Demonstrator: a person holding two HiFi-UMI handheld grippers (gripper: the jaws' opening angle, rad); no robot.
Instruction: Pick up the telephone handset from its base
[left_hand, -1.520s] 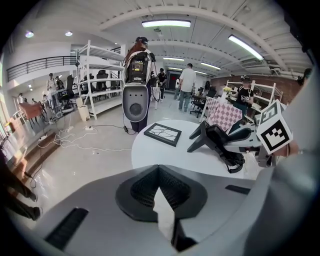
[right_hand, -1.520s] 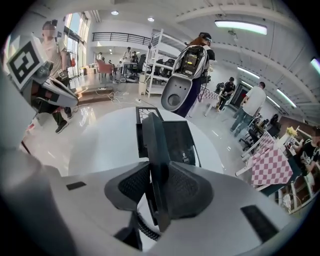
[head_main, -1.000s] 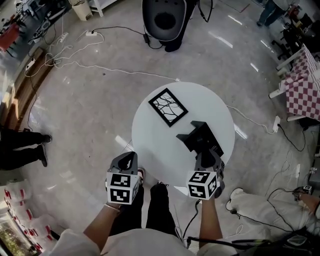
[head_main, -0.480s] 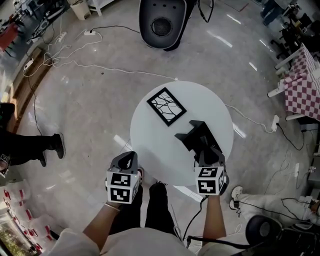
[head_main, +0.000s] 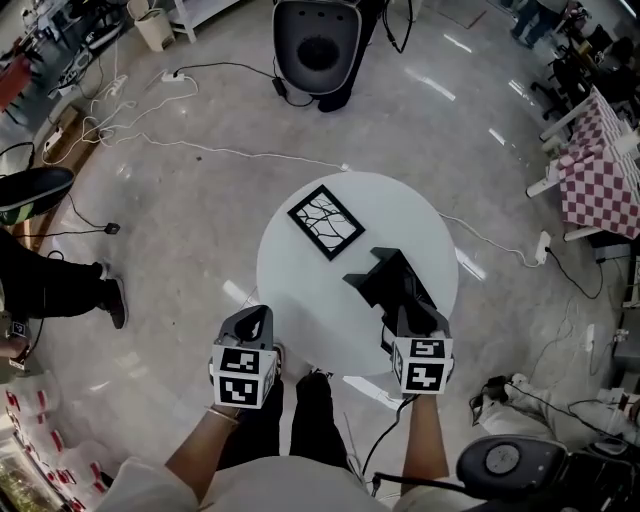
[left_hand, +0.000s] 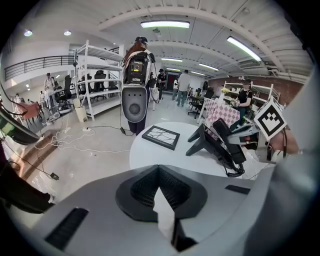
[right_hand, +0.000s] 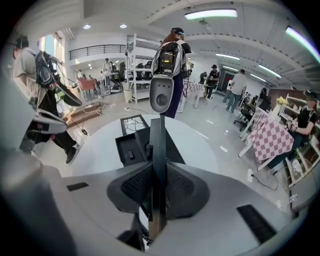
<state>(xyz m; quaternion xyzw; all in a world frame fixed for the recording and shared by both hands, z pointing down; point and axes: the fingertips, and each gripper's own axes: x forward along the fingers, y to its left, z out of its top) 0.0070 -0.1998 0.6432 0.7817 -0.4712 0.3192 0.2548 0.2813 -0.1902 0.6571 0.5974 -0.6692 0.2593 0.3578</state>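
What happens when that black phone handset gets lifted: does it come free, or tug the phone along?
The handset looks like rigid plastic, so it should hold its shape in the right tongs clamped on it. A coiled cord hangs from it, so it will likely stretch and tug. The base stands propped on a slope, so it might shift.

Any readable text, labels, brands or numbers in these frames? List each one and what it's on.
No readable text anywhere.
left marker cube, right marker cube: black-and-white square codes only, no letters.
telephone: any key or brand print is too small to read.
framed picture: branching line pattern, no words.
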